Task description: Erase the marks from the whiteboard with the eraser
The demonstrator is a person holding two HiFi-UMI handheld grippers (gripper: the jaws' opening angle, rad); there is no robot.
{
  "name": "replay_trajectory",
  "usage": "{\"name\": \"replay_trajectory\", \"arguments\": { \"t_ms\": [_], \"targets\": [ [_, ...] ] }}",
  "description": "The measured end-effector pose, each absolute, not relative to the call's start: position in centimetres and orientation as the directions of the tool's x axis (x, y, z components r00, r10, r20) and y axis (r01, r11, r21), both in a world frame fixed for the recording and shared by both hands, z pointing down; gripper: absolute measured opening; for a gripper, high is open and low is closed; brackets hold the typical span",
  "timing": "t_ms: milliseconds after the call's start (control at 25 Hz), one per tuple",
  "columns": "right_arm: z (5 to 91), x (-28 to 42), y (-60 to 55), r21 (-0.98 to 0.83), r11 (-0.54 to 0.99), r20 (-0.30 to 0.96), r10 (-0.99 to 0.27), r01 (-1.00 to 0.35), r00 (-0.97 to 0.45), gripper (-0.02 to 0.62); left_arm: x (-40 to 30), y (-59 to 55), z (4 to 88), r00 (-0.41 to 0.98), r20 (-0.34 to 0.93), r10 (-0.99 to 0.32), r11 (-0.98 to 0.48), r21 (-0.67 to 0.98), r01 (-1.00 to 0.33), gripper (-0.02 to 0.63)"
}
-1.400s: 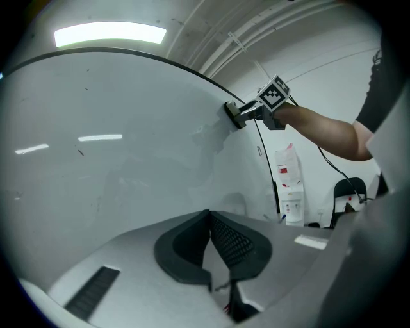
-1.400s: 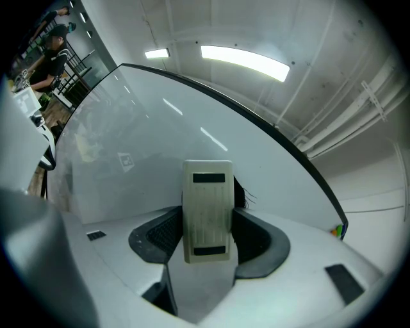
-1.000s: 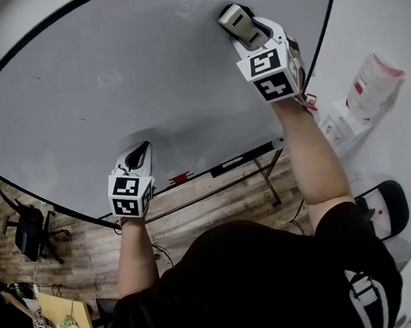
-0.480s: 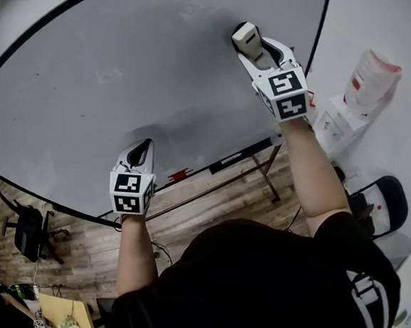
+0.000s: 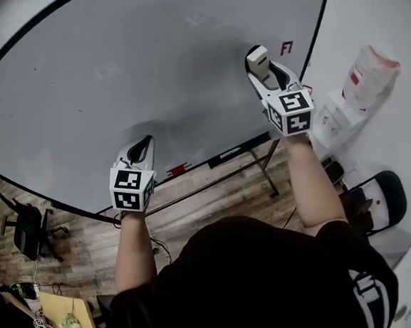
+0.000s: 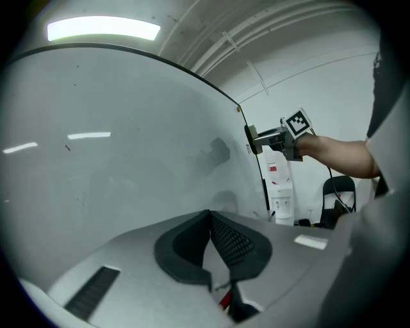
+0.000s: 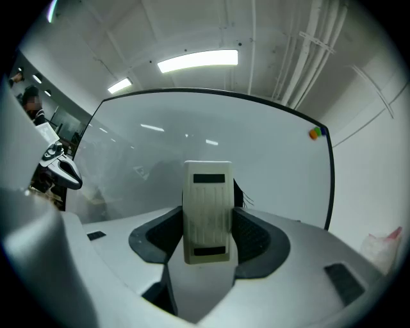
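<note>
Here the right tongs [image 5: 260,68] clamp the eraser [image 7: 207,211] by its 2 long sides so its pad meets the whiteboard [image 5: 147,72] near the right edge, just beside a small red mark [image 5: 286,47], probably the next to wipe. The left tongs [image 6: 209,238], closed and empty, hover by the bottom edge, clear of the wiping.

Looks steeply down from the head onto the whiteboard [image 5: 147,72]. Rides the left gripper [image 5: 145,143] and right gripper [image 5: 259,62], facing that same board close up.
</note>
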State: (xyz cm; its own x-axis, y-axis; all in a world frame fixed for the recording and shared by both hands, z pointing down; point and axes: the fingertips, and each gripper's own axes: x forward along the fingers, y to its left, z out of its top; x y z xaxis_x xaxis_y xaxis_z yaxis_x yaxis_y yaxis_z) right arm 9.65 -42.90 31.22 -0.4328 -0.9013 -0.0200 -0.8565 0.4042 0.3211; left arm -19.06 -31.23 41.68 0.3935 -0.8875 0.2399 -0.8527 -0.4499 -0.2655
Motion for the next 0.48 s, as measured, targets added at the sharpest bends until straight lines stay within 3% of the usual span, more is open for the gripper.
{"name": "replay_trajectory", "arguments": {
  "t_ms": [480],
  "targets": [
    [38.1, 11.3, -41.9, 0.247, 0.431, 0.073, -0.901, -0.868, -0.427, 0.230, -19.1, -30.7, 41.7, 0.400, 0.242, -0.884, -0.457, -0.271, -0.847, 0.012]
  ]
}}
